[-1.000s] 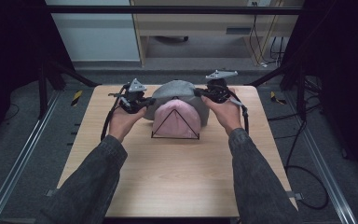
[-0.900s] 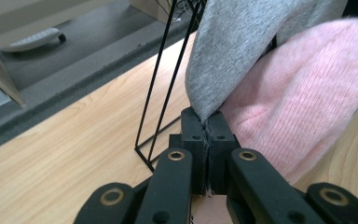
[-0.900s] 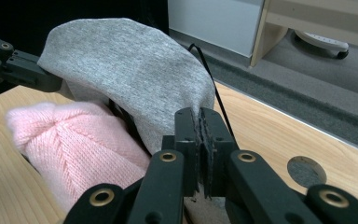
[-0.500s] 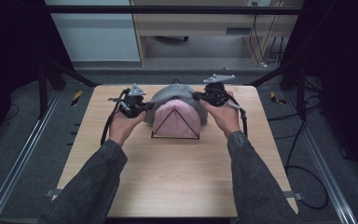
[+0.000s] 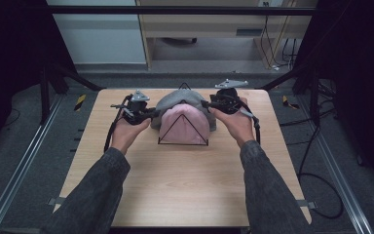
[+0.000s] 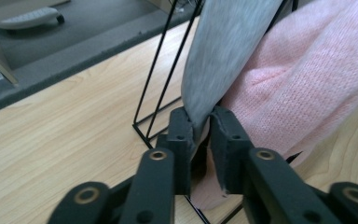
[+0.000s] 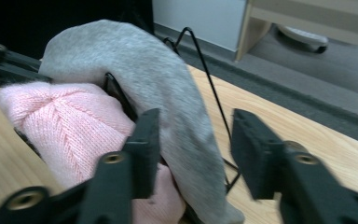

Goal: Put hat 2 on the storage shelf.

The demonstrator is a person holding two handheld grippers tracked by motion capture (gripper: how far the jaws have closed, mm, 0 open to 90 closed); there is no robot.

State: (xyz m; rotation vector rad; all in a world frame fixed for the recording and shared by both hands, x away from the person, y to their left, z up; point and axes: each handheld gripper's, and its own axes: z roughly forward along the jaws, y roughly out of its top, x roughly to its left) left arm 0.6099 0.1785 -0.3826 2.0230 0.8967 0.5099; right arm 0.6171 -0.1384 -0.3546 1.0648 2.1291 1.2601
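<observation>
1. Location: grey beanie (image 5: pixel 179 101) draped over the black wire rack (image 5: pixel 182 131) at the far middle of the wooden table (image 5: pixel 175 185), lying over and behind the pink knit beanie (image 5: pixel 185 126) on the same rack. Both grippers set at its lower edges, one to each side.

2. Handling, as judged: light, soft, limp fabric — no stiffness of its own, likely to sag and fold once lifted clear. Not fragile, not slippery; the knit may catch on the wire corners of the rack. The rack looks light too and could shift or tip if the cloth drags on it.

3. Best hold, as judged: the hem at each side, pinched through both layers, well clear of the pink knit and the wire.

4. Left gripper (image 6: pixel 200 135): jaws close together, having just been easing apart, grey hem between the pads (image 6: pixel 181 133) and touching them, with a fold of pink low in the gap. Grip appears slack at most — not a firm clamp.

5. Right gripper (image 7: pixel 193 144): jaws standing well apart, having just been opening. Grey side of the beanie lies between them, against the near pad (image 7: pixel 145 140); far pad clear of the cloth. Nothing held.
</observation>
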